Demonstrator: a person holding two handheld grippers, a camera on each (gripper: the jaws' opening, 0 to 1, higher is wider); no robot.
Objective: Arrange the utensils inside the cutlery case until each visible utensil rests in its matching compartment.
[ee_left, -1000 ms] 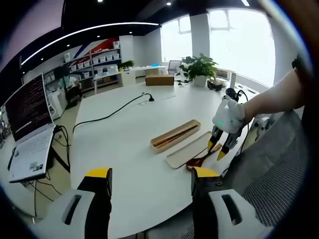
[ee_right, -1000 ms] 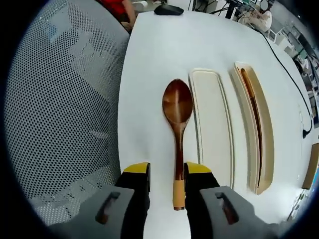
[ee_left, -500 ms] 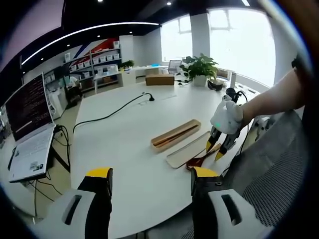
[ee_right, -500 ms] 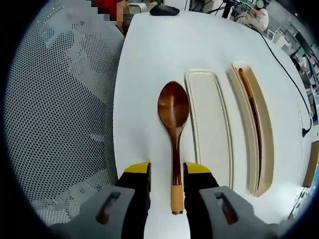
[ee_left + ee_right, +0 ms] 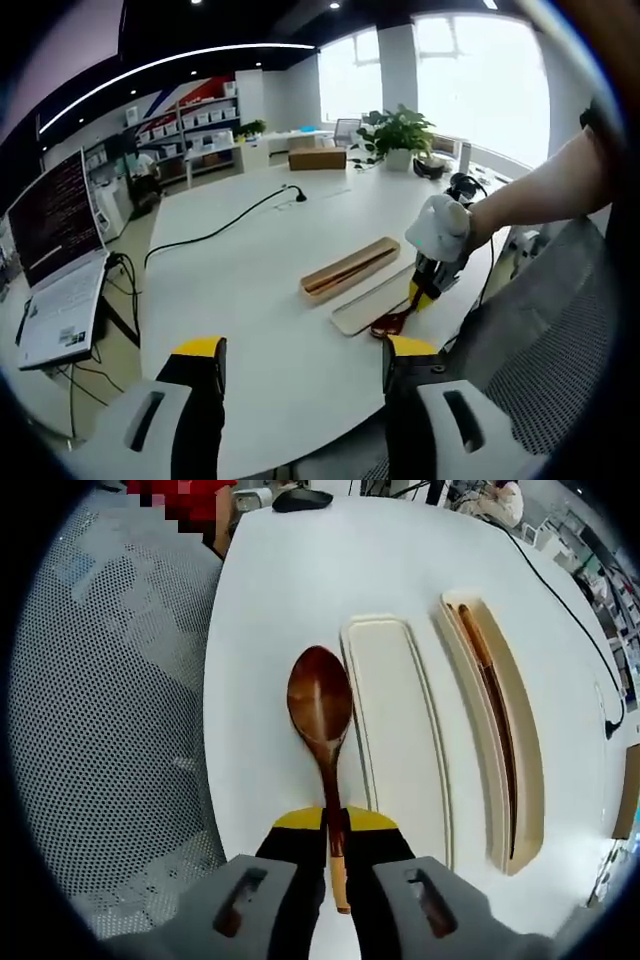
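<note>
A dark wooden spoon lies on the white table by its near edge, bowl pointing away from me. My right gripper is shut on the spoon's handle, whose pale end sticks out below the jaws. Beside the spoon on the right lies a flat cream lid. Further right is the wooden cutlery case with dark chopsticks in it. In the left gripper view the right gripper comes in from the right over the spoon, next to the case. My left gripper hangs open, well short of them.
A mesh chair back stands close against the table edge left of the spoon. A black cable runs across the table. A laptop sits far left; a potted plant and a cardboard box stand at the far end.
My right gripper's jaws have shut on the spoon's handle, and the gripper has dropped lower over it. The left gripper has stayed put and open.
</note>
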